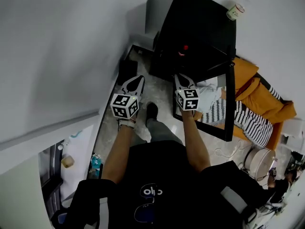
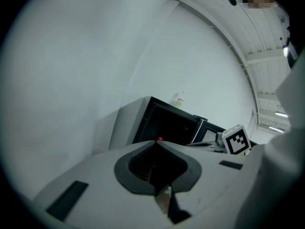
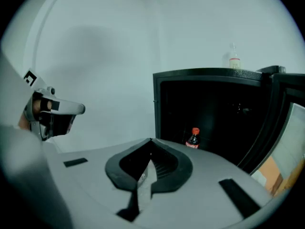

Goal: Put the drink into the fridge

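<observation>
A small black fridge point(image 1: 198, 27) stands on the floor with its door point(image 1: 230, 104) swung open to the right. Inside, a dark cola bottle with a red cap point(image 1: 184, 48) point(image 3: 193, 138) stands upright near the front; only its cap point(image 2: 159, 139) shows in the left gripper view. My left gripper point(image 1: 137, 81) point(image 2: 155, 141) hangs shut and empty, left of the opening. My right gripper point(image 1: 181, 78) point(image 3: 151, 140) is shut with nothing between its jaws, just in front of the opening and short of the bottle.
A pale bottle point(image 1: 235, 11) point(image 3: 233, 60) stands on top of the fridge. A white wall runs along the left. Orange and striped cloth point(image 1: 259, 99) lies right of the door. A dark box point(image 1: 127, 70) sits by the wall, my shoe point(image 1: 151, 111) behind the grippers.
</observation>
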The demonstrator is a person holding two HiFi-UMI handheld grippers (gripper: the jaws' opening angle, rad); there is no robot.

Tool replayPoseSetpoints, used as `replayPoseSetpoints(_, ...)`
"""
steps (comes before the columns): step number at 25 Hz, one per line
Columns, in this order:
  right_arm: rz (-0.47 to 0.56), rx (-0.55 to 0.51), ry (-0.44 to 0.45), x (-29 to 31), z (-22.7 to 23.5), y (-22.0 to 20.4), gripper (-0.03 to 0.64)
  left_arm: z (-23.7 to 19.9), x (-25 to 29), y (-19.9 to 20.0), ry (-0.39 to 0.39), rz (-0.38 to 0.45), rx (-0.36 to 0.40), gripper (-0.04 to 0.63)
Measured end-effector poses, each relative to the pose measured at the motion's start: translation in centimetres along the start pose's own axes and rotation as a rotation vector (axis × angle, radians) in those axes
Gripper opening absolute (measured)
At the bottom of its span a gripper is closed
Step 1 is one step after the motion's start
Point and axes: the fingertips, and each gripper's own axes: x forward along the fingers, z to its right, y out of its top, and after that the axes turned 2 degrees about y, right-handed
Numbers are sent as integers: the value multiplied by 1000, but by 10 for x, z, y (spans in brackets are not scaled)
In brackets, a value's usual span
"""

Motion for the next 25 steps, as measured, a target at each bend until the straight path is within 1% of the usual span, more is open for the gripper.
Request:
replayPoseSetpoints(3, 19, 21, -7, -23, -32, 8, 9, 4, -36, -1, -28, -1, 23, 6)
replayPoseSetpoints(6, 51, 52, -8, -47, -72, 17, 9, 4, -78, -4, -44, -25, 59, 6)
replayPoseSetpoints(8, 64, 54, 21, -60, -107, 20, 9, 0, -110, -4, -44, -28, 68, 6)
replayPoseSetpoints(10, 66, 32, 70, -71, -144, 20, 9, -2, -136, -2, -47, -15, 60, 6)
replayPoseSetpoints(12, 69, 4, 103, -84, -175, 18, 9, 2, -157, 3, -64, 1, 57, 6)
replayPoseSetpoints(14, 78, 1, 117, -97, -201, 16, 9, 8, -176, 6, -87, 13, 78, 6)
replayPoseSetpoints(17, 104, 16, 137, -110, -233, 17, 9, 14, -201, 11, -110, 33, 112, 6)
replayPoseSetpoints(20, 134, -6, 147, -124, -262, 25, 9, 18, -220, 15, -127, 52, 124, 6)
replayPoseSetpoints(25, 179, -38, 151, -145, -292, 40, 9, 27, -244, 20, -145, 65, 163, 6)
